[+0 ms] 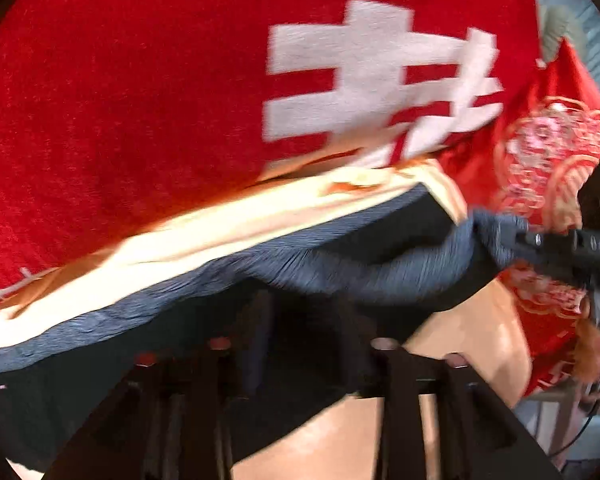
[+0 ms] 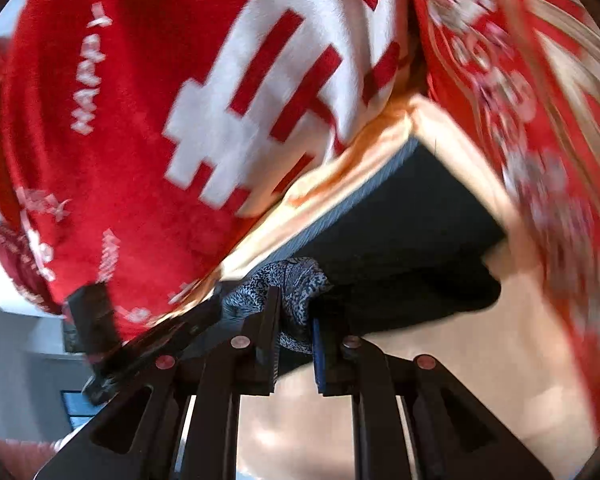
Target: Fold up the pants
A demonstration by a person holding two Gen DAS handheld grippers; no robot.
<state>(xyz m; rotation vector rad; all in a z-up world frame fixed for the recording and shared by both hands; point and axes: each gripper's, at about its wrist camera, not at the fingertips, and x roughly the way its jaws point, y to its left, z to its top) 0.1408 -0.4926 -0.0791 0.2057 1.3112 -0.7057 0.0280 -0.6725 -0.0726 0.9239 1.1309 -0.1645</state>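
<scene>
Dark blue-grey pants (image 1: 340, 264) hang stretched between both grippers above a cream surface (image 1: 472, 332). My left gripper (image 1: 300, 344) is shut on the pants' edge, its fingertips hidden under the cloth. My right gripper shows at the right of the left wrist view (image 1: 540, 244), clamped on the other corner. In the right wrist view my right gripper (image 2: 294, 320) is shut on a bunched fold of the pants (image 2: 292, 280), and the rest of the pants (image 2: 412, 216) spreads beyond. My left gripper (image 2: 172, 332) appears at the lower left there.
A red blanket with white characters (image 1: 160, 92) (image 2: 148, 112) covers the area behind the pants. An embroidered red cushion or cloth (image 1: 552, 152) (image 2: 520, 120) lies to the right. A cream sheet edge (image 1: 220, 236) runs under the pants.
</scene>
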